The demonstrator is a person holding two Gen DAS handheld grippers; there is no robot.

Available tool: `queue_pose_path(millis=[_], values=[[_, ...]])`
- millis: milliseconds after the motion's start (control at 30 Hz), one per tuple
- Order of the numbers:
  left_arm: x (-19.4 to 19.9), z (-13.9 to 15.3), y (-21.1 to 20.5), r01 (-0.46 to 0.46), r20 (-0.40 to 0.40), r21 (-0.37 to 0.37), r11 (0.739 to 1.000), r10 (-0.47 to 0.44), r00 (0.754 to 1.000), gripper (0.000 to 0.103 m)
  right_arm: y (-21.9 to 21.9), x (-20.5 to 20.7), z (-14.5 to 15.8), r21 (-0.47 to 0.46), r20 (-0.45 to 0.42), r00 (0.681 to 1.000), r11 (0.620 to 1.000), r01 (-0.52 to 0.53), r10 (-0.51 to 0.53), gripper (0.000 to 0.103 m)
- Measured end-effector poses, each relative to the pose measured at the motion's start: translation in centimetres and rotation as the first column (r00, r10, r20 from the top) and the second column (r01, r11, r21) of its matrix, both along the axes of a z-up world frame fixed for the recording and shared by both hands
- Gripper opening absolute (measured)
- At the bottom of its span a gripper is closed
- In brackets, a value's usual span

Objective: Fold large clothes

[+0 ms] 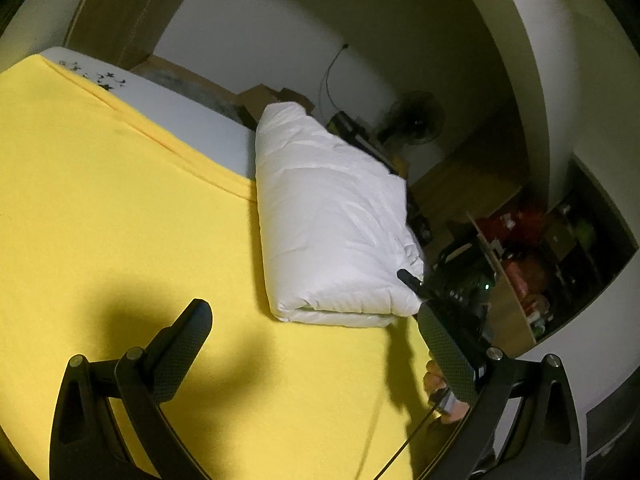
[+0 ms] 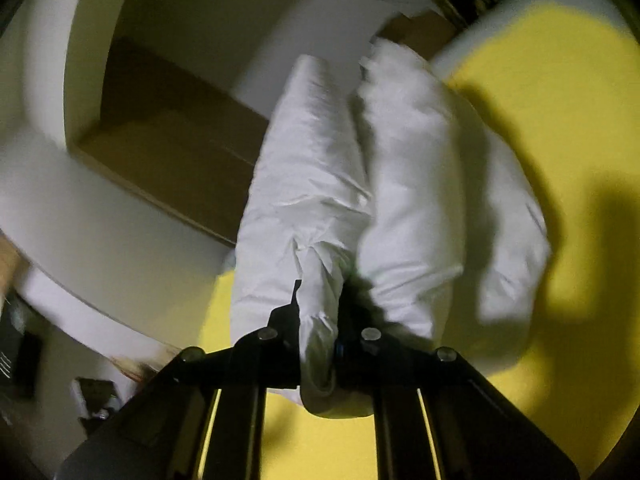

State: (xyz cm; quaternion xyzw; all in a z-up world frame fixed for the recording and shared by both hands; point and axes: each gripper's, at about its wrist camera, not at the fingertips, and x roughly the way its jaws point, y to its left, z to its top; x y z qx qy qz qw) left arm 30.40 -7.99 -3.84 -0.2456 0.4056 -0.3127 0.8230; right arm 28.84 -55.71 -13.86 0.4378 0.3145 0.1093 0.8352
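A white padded garment [image 1: 332, 220] lies folded into a thick block on the yellow sheet [image 1: 120, 208]. My left gripper [image 1: 316, 344] is open and empty above the sheet, just in front of the block's near edge. My right gripper [image 2: 320, 320] is shut on a bunched fold of the white garment [image 2: 320, 200], which rises in two puffy layers ahead of it. The right gripper also shows in the left wrist view [image 1: 440, 292], at the block's near right corner.
The yellow sheet [image 2: 560, 120] covers a white mattress [image 1: 180, 108]. A fan [image 1: 416, 120], cardboard boxes [image 1: 264, 100] and a cluttered shelf [image 1: 528, 264] stand beyond the bed's far and right sides. A wooden panel [image 2: 172, 152] is on the left.
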Motion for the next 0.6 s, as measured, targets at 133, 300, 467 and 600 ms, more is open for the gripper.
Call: queue_pose_path(millis=[133, 300, 467, 600], values=[[1.3, -0.3, -2.3, 0.025, -0.011, 0.025, 0.999, -0.025, 1.0, 0.103, -0.8, -0.3, -3.0, 0.048, -0.027, 0.999, 0.999, 0.024, -0.023, 0.01], [4.4, 0.5, -5.3, 0.024, 0.013, 0.084, 0.996, -0.025, 1.0, 0.103, -0.5, 0.4, -5.7, 0.089, -0.074, 0.997, 0.996, 0.019, -0.012, 0.007], [10.5, 2.4, -10.8, 0.019, 0.077, 0.213, 0.977, -0.036, 0.996, 0.103, -1.3, 0.6, -6.4, 0.11, -0.078, 0.997, 0.994, 0.007, 0.002, 0.007], [16.2, 2.3, -16.5, 0.046, 0.079, 0.304, 0.952, -0.073, 0.994, 0.103, -1.2, 0.7, -5.8, 0.083, -0.081, 0.997, 0.997, 0.004, 0.003, 0.007]])
